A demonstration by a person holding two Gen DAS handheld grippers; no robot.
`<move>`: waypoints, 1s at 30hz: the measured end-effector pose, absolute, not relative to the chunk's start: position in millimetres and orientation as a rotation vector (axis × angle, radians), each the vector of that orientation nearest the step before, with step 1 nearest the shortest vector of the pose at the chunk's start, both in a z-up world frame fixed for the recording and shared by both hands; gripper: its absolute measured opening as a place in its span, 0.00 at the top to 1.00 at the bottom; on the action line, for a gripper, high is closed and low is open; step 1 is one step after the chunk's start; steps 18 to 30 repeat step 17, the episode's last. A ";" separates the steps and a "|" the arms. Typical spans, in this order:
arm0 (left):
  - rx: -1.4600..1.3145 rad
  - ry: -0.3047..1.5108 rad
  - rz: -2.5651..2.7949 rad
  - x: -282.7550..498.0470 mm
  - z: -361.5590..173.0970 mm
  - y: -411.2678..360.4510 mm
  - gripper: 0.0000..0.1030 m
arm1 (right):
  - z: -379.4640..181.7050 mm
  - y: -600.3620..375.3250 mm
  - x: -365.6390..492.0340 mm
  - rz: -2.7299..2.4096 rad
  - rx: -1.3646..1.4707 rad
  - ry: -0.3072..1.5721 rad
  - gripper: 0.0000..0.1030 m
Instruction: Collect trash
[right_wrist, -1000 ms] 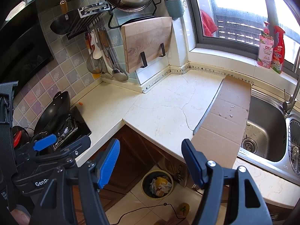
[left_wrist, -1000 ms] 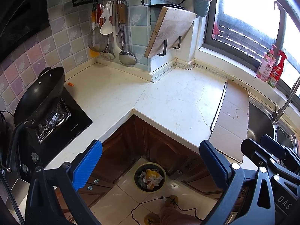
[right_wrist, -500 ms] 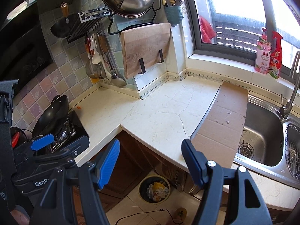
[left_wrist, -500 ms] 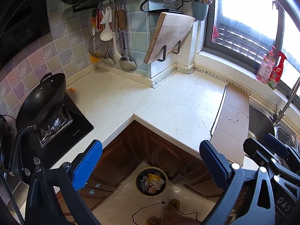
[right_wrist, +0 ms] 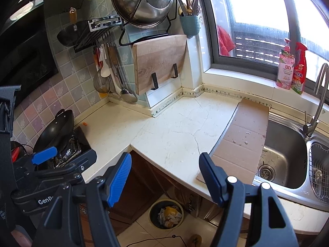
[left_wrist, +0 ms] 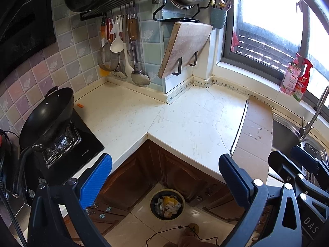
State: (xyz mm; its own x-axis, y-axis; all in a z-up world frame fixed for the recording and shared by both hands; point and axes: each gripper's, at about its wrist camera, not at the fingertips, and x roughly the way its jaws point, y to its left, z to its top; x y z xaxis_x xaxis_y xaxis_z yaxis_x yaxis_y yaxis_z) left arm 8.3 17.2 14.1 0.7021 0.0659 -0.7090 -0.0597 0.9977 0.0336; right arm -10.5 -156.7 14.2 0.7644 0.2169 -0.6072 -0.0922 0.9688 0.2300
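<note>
Gaping wide, both grippers' fingers (left_wrist: 232, 170) (right_wrist: 121, 175) hold nothing (countertop (left_wrist: 191, 119) beneath).

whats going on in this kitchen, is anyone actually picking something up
Not yet. A person holds two grippers above the corner countertop, and both the left gripper and the right gripper are open and empty. A flattened piece of cardboard lies on the counter, partly over the sink. A tiny orange scrap sits near the wok. On the floor below, the trash bin already holds crumpled waste.
</note>
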 end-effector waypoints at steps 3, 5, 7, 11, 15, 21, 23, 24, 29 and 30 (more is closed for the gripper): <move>0.014 0.783 0.073 8.7 15.5 15.9 0.01 | 15.9 -156.4 -10.2 0.168 0.187 0.676 0.33; 0.016 0.780 0.074 9.2 16.1 15.6 0.01 | 16.4 -156.8 -9.3 0.168 0.187 0.672 0.33; 0.014 0.780 0.074 9.1 16.3 15.5 0.01 | 16.7 -157.0 -9.2 0.167 0.188 0.669 0.33; 0.015 0.777 0.074 10.5 17.9 16.0 0.01 | 17.3 -156.6 -8.3 0.167 0.188 0.667 0.33; 0.017 0.776 0.077 11.9 19.1 16.5 0.01 | 17.5 -156.2 -7.6 0.166 0.186 0.666 0.33; 0.016 0.778 0.077 12.5 19.1 17.0 0.01 | 17.2 -156.0 -8.1 0.167 0.188 0.668 0.33; 0.016 0.778 0.077 12.5 19.1 17.0 0.01 | 17.2 -156.0 -8.1 0.167 0.188 0.668 0.33; 0.016 0.778 0.077 12.5 19.1 17.0 0.01 | 17.2 -156.0 -8.1 0.167 0.188 0.668 0.33; 0.016 0.778 0.077 12.5 19.1 17.0 0.01 | 17.2 -156.0 -8.1 0.167 0.188 0.668 0.33; 0.016 0.778 0.077 12.5 19.1 17.0 0.01 | 17.2 -156.0 -8.1 0.167 0.188 0.668 0.33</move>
